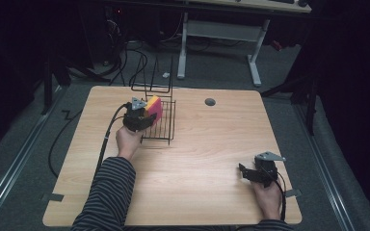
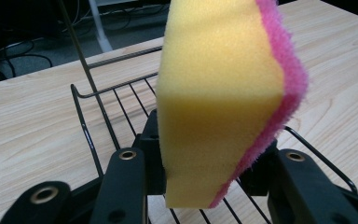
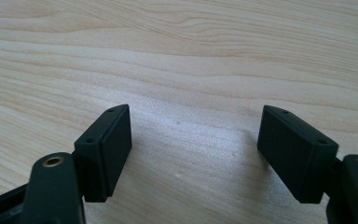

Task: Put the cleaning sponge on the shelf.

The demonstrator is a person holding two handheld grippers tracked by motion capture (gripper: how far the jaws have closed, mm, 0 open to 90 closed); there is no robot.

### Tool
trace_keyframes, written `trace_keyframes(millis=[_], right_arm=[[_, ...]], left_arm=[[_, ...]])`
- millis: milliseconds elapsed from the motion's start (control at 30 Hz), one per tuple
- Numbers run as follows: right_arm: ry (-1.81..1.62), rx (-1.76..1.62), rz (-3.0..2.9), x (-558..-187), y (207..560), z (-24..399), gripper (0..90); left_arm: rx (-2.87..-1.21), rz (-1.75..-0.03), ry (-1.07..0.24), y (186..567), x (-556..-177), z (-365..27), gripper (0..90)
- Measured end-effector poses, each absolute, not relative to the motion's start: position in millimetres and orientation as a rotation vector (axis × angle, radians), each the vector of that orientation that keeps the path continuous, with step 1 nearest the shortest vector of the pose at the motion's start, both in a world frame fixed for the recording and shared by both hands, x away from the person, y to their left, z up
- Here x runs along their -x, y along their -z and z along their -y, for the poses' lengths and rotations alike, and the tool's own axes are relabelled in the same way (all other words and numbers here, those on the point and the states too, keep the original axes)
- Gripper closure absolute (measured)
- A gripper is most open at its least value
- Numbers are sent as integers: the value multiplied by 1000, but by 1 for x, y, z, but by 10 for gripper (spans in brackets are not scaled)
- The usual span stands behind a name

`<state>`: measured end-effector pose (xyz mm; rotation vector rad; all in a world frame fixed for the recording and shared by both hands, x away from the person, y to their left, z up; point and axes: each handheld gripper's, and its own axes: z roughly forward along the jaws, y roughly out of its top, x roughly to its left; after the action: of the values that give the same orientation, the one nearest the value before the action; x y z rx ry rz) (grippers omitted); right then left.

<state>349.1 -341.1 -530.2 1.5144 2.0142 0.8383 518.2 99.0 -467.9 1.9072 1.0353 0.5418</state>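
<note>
The left hand-held gripper [image 1: 142,118] is seen at the tabletop's [image 1: 197,159] left-centre, clenched on a sponge [image 2: 219,98], yellow w/ a pink scouring face. The sponge is held upright between the jaws, its pink face toward the right-hand jaw in the left gripper view. Directly beneath and ahead of this hand-held gripper, a black wire rack [image 1: 161,122] is stood on the tabletop; the sponge is held above the rack's bars, approx. over its near-left part. Whether the sponge touches the wires cannot be told. Well apart to the right, the right hand-held gripper [image 3: 193,154] is held just above bare wood w/ jaws spread wide, nothing between them.
</note>
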Motion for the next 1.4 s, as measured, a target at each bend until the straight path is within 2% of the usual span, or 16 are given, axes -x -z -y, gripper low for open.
trace_keyframes(millis=[633, 967, 1100, 1200, 1233, 1400], right_arm=[[-839, -1513, -2015, -349, 530, 341, 263], [-839, -1516, -2015, -349, 530, 341, 263], [-840, -1516, -2015, -349, 530, 341, 263], [-839, -1515, -2015, -349, 530, 341, 263], [-840, -1516, -2014, -349, 530, 341, 263], [-840, -1515, -2015, -349, 530, 341, 263]], left_arm=[[-1912, -1054, -529, 479, -524, -95, 593], [-1910, -1065, -532, 480, -525, -95, 505], [-1898, -1082, -519, 478, -524, -96, 423], [-1891, -1087, -514, 477, -523, -97, 322], [-1894, -1086, -514, 477, -523, -97, 264], [-1902, -1078, -501, 474, -520, -97, 179]])
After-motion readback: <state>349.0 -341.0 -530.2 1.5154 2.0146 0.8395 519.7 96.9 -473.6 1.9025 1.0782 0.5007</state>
